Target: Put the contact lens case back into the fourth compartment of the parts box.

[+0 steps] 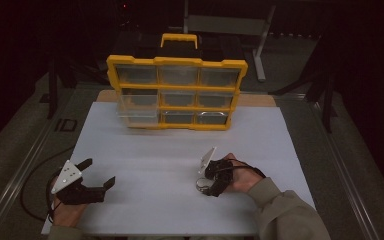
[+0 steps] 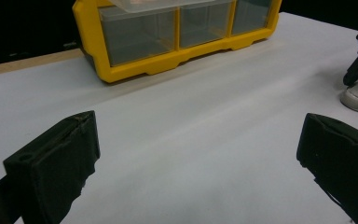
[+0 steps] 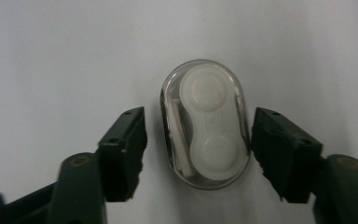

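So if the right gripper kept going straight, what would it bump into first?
Probably the small clear case on the table. The right gripper points down at it, jaws open on either side, the right jaw almost at its edge. How far above it can't be told.

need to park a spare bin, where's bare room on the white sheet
The widest bare patch lies in the middle of the white sheet, between the yellow drawer organizer and the two grippers. The strip between the left gripper and right gripper is bare too. It is crowded at the right gripper, whose open jaws flank the clear oval case.
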The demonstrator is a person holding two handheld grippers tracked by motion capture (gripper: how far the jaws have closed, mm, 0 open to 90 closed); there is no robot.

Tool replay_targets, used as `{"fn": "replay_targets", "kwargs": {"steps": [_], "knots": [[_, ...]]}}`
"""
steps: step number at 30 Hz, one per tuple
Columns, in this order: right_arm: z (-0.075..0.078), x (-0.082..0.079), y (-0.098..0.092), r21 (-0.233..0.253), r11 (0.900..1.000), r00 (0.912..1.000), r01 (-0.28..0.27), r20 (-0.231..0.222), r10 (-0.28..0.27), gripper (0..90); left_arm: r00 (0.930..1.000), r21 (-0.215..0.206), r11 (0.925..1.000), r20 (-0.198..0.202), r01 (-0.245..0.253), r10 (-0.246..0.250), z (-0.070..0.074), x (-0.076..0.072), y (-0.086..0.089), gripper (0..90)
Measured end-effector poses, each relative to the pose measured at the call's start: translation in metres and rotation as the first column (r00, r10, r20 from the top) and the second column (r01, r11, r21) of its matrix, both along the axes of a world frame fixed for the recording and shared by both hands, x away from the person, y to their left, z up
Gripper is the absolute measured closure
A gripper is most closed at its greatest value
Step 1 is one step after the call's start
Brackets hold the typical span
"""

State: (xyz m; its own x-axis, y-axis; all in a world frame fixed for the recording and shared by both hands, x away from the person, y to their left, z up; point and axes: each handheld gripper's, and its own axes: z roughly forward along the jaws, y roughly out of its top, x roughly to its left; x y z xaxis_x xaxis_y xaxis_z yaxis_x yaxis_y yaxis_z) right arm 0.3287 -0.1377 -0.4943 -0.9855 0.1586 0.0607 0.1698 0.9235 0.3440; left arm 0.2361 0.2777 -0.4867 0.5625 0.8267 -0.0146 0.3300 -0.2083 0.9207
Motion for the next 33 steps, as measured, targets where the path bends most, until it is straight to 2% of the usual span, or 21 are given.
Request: {"fn": "replay_targets", "kwargs": {"steps": [5,13,14,19,22,27,33], "knots": [[-0.004,0.0,0.0,-0.04,0.999,0.9998,-0.009,0.019,0.009,45.2,1.0,0.0,1.0,0.0,0.0,0.0,0.0,0.0,0.0,0.0],[-0.004,-0.001,0.0,-0.046,0.999,0.9995,-0.006,0.031,0.008,48.0,1.0,0.0,1.0,0.0,-0.001,0.001,0.0,0.0,0.0,0.0],[-0.004,-0.001,0.0,-0.042,0.999,0.9997,0.011,0.022,-0.01,48.3,1.0,0.001,1.0,0.001,-0.003,0.003,0.0,0.0,0.0,0.0],[-0.003,-0.001,-0.001,-0.047,0.999,0.9996,0.022,0.017,-0.021,48.3,1.0,-0.001,1.0,0.003,-0.005,0.005,0.0,0.0,0.0,0.0],[0.0,-0.001,-0.004,-0.049,0.998,0.9989,0.045,0.013,-0.044,48.3,1.0,-0.001,1.0,0.003,-0.006,0.006,0.0,0.0,0.0,0.0],[0.007,0.003,-0.008,-0.012,0.996,0.9956,0.093,0.012,-0.093,48.3,1.0,-0.001,1.0,0.003,-0.006,0.006,0.0,0.0,0.0,0.0],[0.016,0.006,-0.013,0.007,0.987,0.9872,0.159,0.009,-0.16,48.4,1.0,0.001,1.0,0.004,-0.005,0.005,0.0,0.0,0.0,0.0]]}}
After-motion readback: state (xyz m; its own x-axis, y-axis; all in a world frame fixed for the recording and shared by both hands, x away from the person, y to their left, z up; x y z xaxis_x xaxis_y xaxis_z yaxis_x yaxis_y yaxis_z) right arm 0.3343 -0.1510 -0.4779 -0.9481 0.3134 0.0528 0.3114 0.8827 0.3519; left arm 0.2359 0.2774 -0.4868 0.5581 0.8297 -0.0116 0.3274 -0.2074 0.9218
